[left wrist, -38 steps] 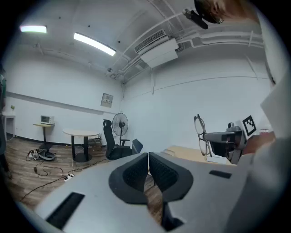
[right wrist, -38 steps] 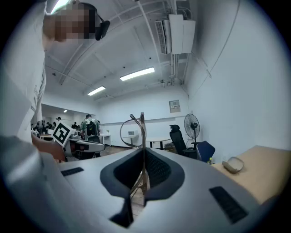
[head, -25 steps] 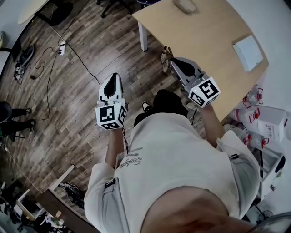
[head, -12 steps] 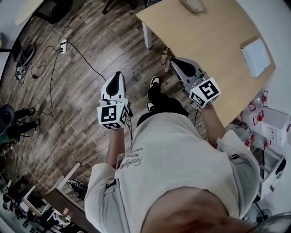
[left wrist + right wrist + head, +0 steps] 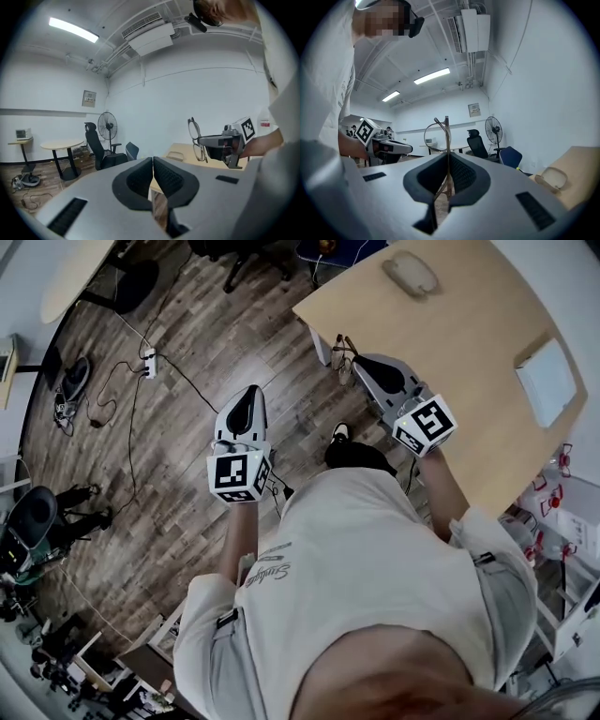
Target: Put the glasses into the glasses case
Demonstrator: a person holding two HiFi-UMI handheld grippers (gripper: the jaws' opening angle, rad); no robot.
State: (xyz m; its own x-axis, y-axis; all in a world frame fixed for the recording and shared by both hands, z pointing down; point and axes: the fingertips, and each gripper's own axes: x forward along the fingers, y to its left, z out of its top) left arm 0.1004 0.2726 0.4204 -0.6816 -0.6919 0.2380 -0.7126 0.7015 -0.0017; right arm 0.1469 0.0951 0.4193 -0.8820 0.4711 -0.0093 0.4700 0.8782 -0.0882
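Observation:
My right gripper (image 5: 360, 363) is shut on thin-framed glasses (image 5: 342, 356), held in the air by the near corner of the light wooden table (image 5: 469, 343). In the right gripper view the glasses (image 5: 439, 131) stand on edge, pinched between the pads of that gripper (image 5: 447, 161). A tan glasses case (image 5: 410, 275) lies at the table's far end, lid down as far as I can tell; the case (image 5: 553, 177) shows low on the right there. My left gripper (image 5: 250, 393) hangs over the floor, shut and empty (image 5: 153, 161), with the glasses (image 5: 196, 140) to its right.
A white pad (image 5: 546, 382) lies on the table's right side. Cables and a power strip (image 5: 149, 363) trail across the wooden floor. Office chairs (image 5: 99, 149), a standing fan (image 5: 107, 125) and a round table (image 5: 61, 145) stand further off. White boxes (image 5: 572, 531) are stacked at right.
The person has stepped toward the table, so it and the case sit closer in the head view. Both grippers keep their pose, the right still holding the glasses.

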